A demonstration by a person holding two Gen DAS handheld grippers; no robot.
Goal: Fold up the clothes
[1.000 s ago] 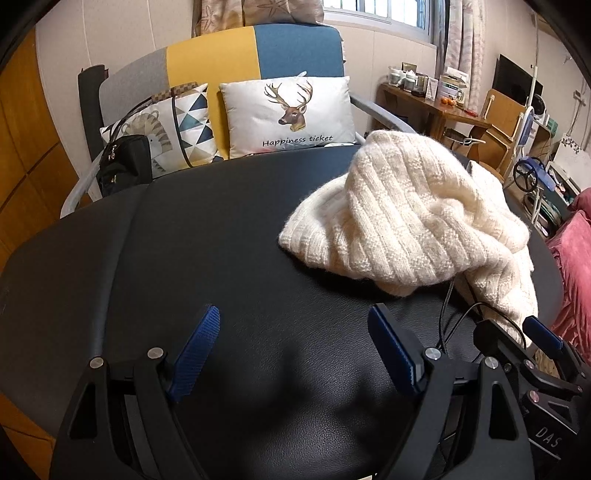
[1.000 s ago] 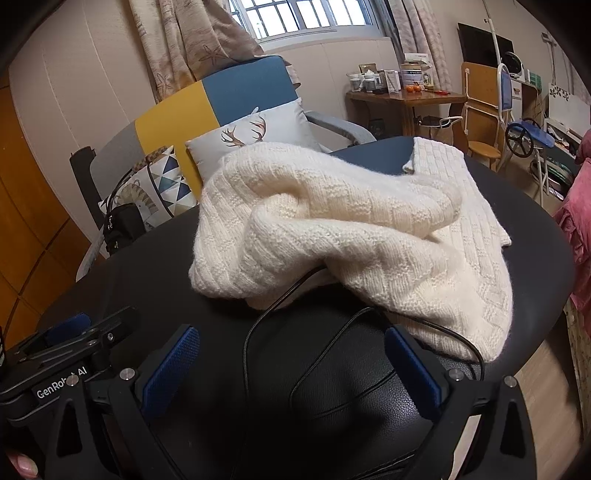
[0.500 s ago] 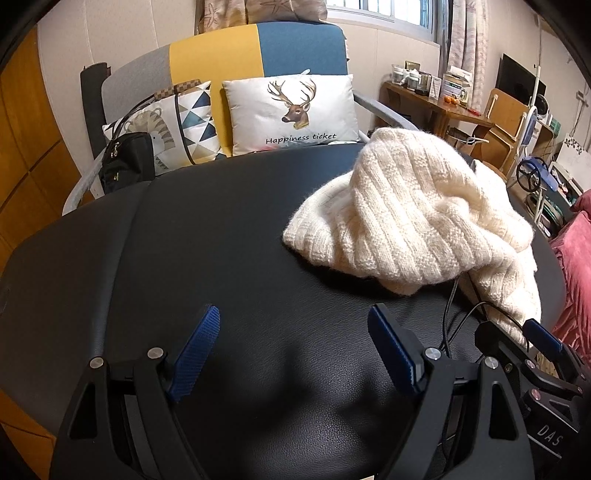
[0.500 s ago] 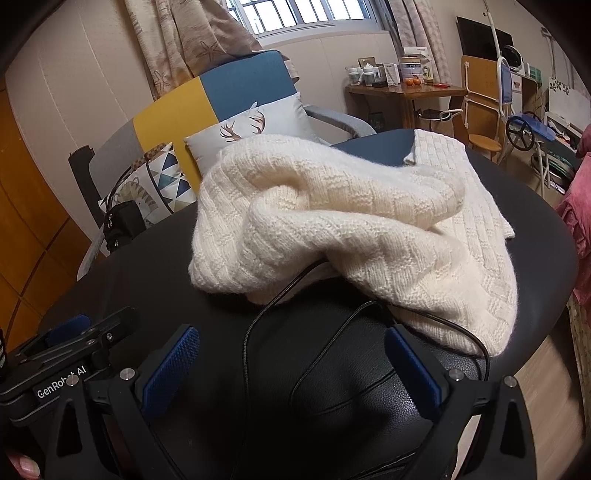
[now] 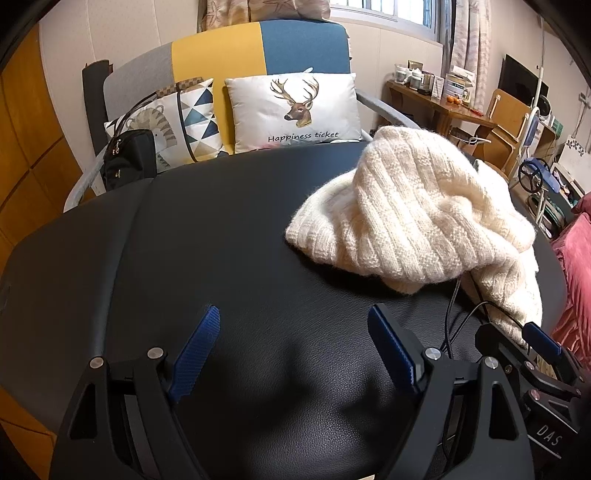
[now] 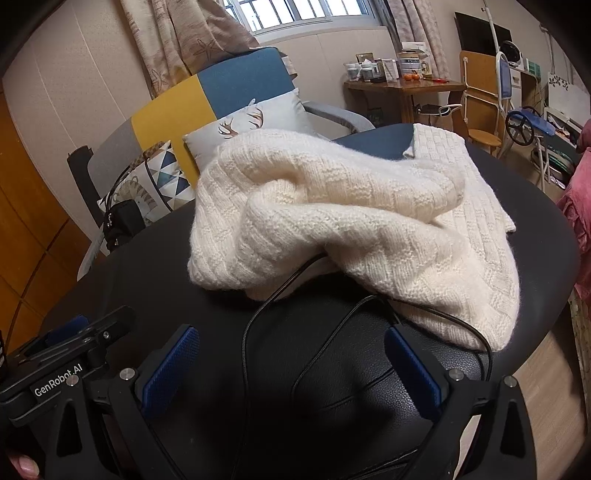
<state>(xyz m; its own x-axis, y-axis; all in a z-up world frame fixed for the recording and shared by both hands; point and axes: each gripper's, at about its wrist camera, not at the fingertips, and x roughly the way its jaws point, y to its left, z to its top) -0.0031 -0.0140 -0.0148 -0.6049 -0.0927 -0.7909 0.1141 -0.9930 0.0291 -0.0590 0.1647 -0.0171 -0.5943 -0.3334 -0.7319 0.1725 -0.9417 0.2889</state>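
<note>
Both claws hang low over the near edge of the black padded desk (image 5: 221, 229), pointing down and forward. Left claw (image 5: 295, 350) has its blue pads (image 5: 195, 354) spread wide apart with only bare black surface between them. Right claw (image 6: 291, 369) is likewise spread wide, holding nothing; thin black cables (image 6: 258, 321) loop across the desk between its pads (image 6: 170, 365) without being pinched. In the left wrist view the right claw's black frame shows at the lower right corner, just beside the left one.

Just past the right claw lies a cream knitted sweater (image 6: 332, 221), bunched into a rumpled heap on the right part of the desk. Its near hem rests on the cables, which run under the heap. One flatter part spreads toward the far right edge of the desk. Seen from the left claw, the sweater (image 5: 413, 221) sits ahead and to the right, well apart from those pads.

Beyond the desk stands a chair (image 5: 258, 44) with a grey, yellow and blue back, carrying a deer-print cushion (image 5: 295, 110), a patterned cushion (image 5: 173, 118) and a small black bag (image 5: 129, 155). Farther right, a wooden side table (image 6: 406, 85) holds jars and small boxes beneath a curtained window (image 6: 295, 14).
</note>
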